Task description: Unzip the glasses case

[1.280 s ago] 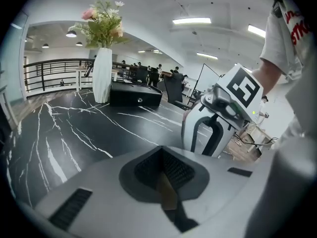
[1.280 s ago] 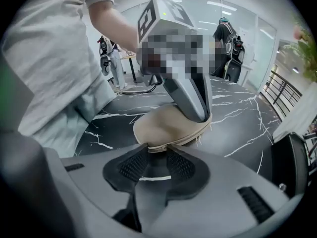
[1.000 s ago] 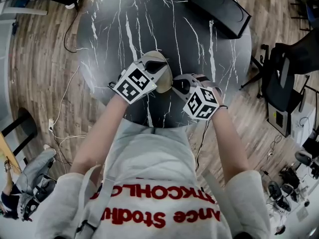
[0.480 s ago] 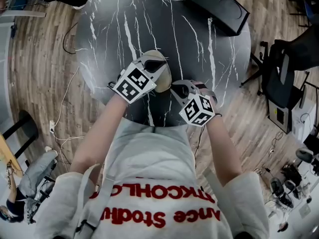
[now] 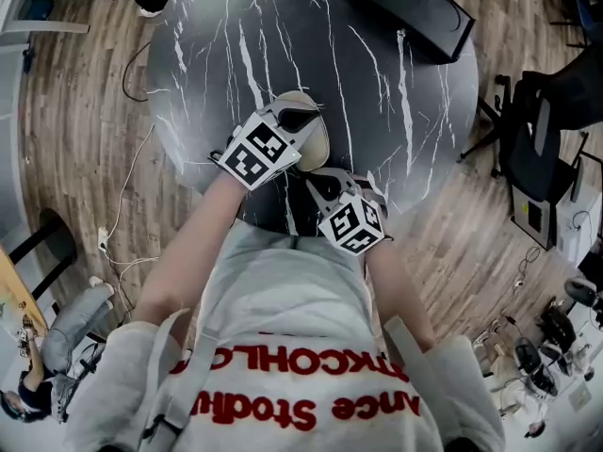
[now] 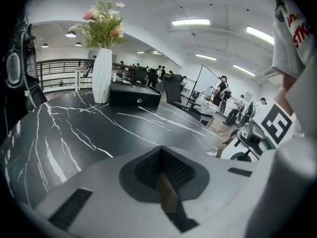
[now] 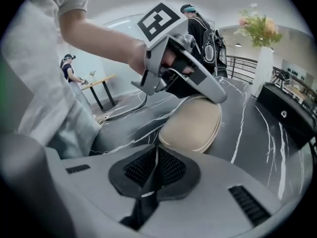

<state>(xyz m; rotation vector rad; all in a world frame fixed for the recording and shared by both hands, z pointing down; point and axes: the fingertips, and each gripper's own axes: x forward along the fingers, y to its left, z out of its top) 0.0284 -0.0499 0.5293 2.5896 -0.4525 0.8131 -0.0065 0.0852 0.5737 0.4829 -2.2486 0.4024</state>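
Note:
A beige oval glasses case (image 5: 318, 145) (image 7: 193, 125) lies on the black marble table (image 5: 236, 45), near its front edge. My left gripper (image 5: 301, 121) (image 7: 210, 93) sits over the far end, shut on the case; a tan strip of the case (image 6: 166, 192) shows between its pads. At the case's near end, my right gripper (image 5: 316, 179) (image 7: 155, 152) has just been closing. Its pads are together, with a thin pale sliver, seemingly the zip pull (image 7: 141, 195), pinched between them.
At the table's far side stand a black box (image 5: 415, 8) (image 6: 133, 94) and a white vase of flowers (image 6: 102, 73) (image 7: 262, 68). A black chair (image 5: 528, 149) stands to the right, cables (image 5: 122, 243) trail on the wooden floor to the left, and people are in the background.
My right gripper has swung from the case's right side round to its near end, closer to the person, rolling as it went. My left gripper and the case stayed put.

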